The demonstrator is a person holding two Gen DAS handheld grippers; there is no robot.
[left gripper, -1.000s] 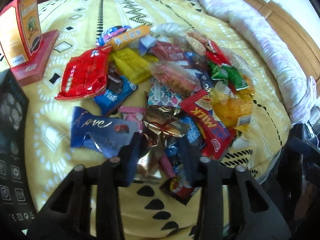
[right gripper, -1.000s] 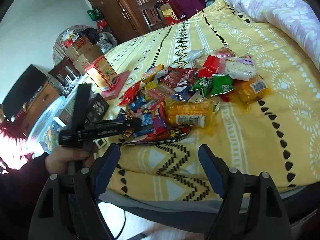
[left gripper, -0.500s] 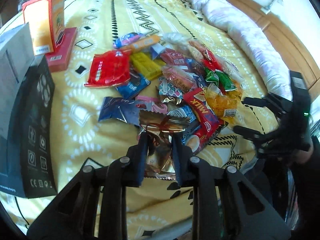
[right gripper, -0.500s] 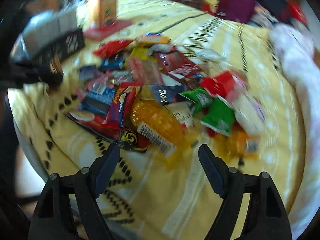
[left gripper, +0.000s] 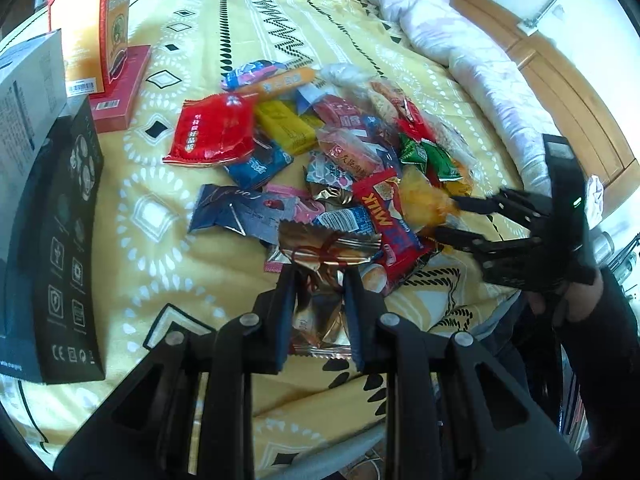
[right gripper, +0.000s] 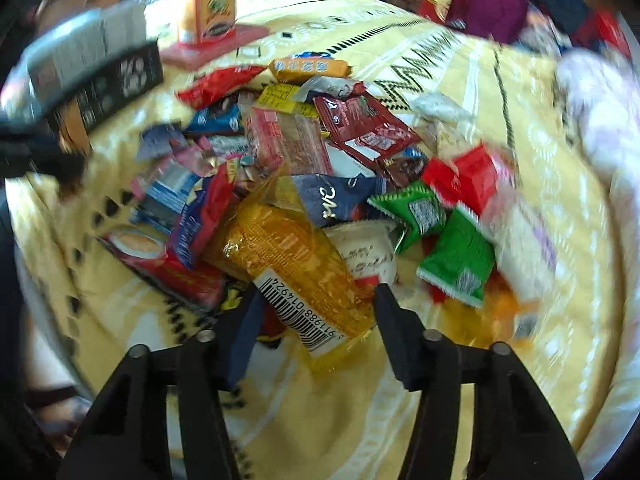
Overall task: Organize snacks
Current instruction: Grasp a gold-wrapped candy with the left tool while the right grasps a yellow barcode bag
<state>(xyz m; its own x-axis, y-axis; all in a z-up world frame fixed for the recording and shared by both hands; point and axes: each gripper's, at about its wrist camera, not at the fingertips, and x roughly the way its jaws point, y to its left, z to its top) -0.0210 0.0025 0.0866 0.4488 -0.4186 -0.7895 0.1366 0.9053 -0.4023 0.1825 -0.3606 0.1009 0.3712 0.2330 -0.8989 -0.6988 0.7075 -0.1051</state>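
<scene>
A heap of snack packets lies on the yellow patterned bedspread. My left gripper is shut on a gold foil wrapper at the near edge of the heap. My right gripper points down at the heap's other side. Its jaws are closing with an orange packet with a barcode between them; the pads sit at the packet's edges and it does not look squeezed. The left wrist view shows the right gripper at the blurred yellow packet.
An orange carton stands on a flat red box at the far left. A black box stands at the near left. A rolled white quilt runs along the far right. A dark sleeve holds the right gripper.
My left gripper closed on the gold foil wrapper and drew it back from the heap. My right gripper swung from the bed's edge down over the orange packet, and its jaws narrowed.
</scene>
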